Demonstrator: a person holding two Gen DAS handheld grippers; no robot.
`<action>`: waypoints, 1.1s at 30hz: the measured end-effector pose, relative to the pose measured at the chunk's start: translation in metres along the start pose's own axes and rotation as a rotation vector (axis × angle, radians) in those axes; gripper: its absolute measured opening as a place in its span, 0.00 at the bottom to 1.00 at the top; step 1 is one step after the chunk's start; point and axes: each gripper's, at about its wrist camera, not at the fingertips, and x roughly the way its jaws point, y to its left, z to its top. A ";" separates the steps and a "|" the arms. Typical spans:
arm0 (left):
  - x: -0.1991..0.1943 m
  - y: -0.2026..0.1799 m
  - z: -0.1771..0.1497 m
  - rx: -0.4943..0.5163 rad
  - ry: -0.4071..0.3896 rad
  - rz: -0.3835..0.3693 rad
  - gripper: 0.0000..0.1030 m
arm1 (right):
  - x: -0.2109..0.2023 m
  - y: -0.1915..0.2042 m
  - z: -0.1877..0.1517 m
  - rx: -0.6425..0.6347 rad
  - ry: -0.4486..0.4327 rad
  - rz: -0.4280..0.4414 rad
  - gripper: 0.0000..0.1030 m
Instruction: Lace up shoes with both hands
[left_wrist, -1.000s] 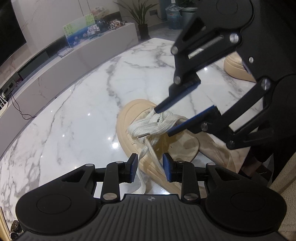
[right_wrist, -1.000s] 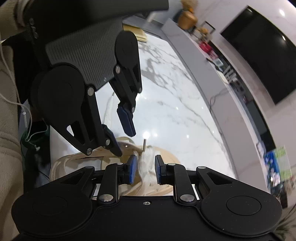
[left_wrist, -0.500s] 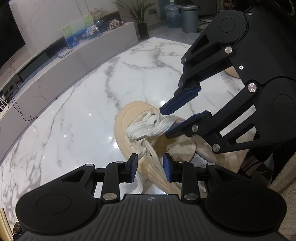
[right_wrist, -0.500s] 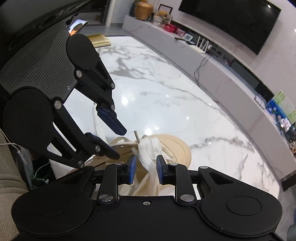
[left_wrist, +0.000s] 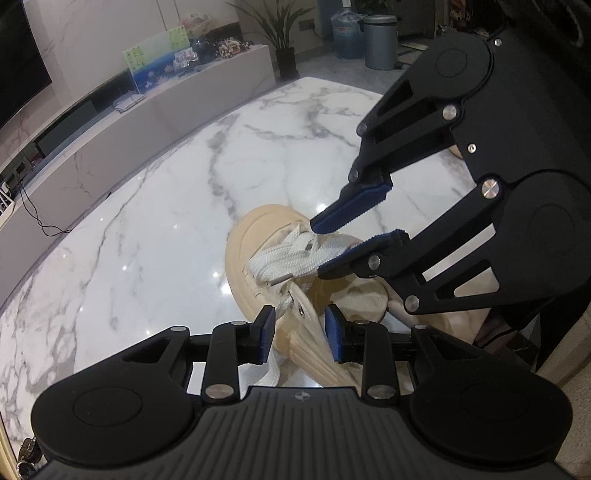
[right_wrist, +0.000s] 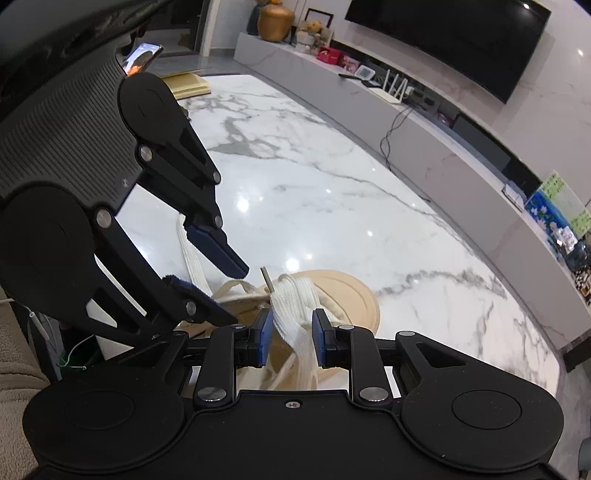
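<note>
while the cream canvas shoe (left_wrist: 258, 254) lies on the white marble table (left_wrist: 155, 229), the right gripper (right_wrist: 291, 341) straddles its white flat lace (right_wrist: 295, 302), unpinched; the left gripper (left_wrist: 300, 334) stands spread over the shoe's near side.

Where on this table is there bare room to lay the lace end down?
Bare marble table runs wide from the shoe toe to the edge facing the TV bench. Crowded: both tools, left and right, bunch over the laces.
</note>
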 end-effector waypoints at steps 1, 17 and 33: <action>-0.001 0.000 -0.001 -0.001 -0.002 -0.004 0.28 | -0.001 -0.001 0.000 0.006 -0.004 0.003 0.20; -0.007 0.000 -0.004 -0.012 -0.005 -0.004 0.15 | 0.013 -0.001 0.005 -0.016 -0.026 0.068 0.03; -0.011 -0.001 -0.001 -0.016 -0.020 0.001 0.13 | -0.014 -0.003 -0.001 0.043 -0.062 0.028 0.03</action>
